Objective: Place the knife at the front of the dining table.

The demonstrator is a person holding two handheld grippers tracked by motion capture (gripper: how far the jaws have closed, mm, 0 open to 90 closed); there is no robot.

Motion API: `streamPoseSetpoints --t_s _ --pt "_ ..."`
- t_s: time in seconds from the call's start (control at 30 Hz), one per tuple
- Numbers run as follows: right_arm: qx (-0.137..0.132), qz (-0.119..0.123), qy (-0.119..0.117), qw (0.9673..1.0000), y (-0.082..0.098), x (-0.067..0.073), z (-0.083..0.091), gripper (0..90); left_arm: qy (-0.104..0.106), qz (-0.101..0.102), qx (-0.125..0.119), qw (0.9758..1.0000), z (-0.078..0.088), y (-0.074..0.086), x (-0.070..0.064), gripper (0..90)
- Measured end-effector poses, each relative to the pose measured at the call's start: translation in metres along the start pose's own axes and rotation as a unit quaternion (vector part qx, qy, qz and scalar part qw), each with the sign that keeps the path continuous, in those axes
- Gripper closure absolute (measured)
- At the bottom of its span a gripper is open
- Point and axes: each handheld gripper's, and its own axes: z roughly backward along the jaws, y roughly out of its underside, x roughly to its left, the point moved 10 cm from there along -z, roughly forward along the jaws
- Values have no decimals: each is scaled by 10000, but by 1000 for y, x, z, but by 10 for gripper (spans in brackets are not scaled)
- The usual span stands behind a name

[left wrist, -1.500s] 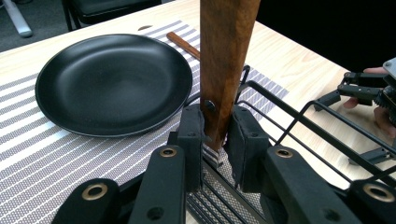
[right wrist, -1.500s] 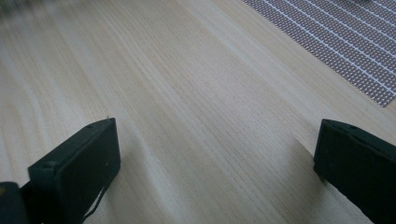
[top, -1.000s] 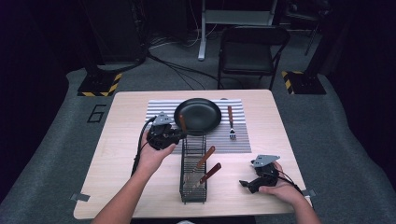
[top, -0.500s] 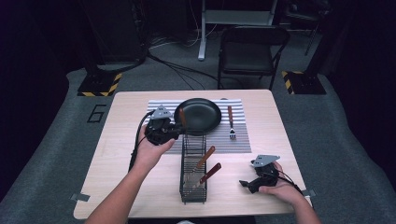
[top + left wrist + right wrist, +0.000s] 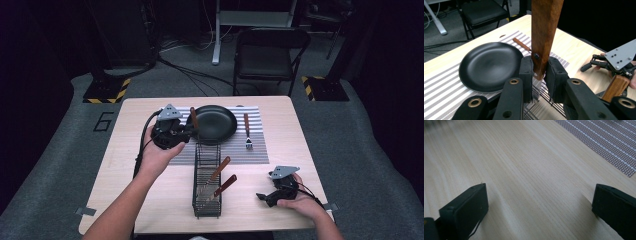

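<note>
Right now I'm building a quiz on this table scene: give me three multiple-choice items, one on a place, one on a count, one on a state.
1. Where does the fork lie?
A. in the pan
B. on the striped mat, right of the pan
C. in the rack

2. How many wooden-handled utensils stand in the wire rack?
A. two
B. four
C. none

3. What state is the left gripper in?
A. open, empty
B. shut on a wooden-handled utensil
C. lying on the table

Answers: B, it lies on the striped mat beside the pan; A, two handles stick out; B, its pads clamp the wooden-handled utensil.
</note>
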Motion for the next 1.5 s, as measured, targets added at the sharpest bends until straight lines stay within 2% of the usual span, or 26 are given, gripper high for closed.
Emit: streamPoseSetpoints --t_s 0.43,0.87,1.1,1.3,1.5 --pt "3 -1 0 10000 0 0 0 0 -44 33 -120 9999 16 -14 3 763" --pt "2 -1 0 10000 0 0 0 0 -180 204 -188 9995 30 -13 22 765" --pt "5 0 0 10000 0 0 0 0 -356 278 -245 9987 36 -12 38 765" --pt "5 -1 -1 10000 0 0 0 0 -594 457 -205 9970 38 0 59 765" --pt "0 -1 0 10000 0 0 0 0 -735 599 -193 9953 35 10 74 765"
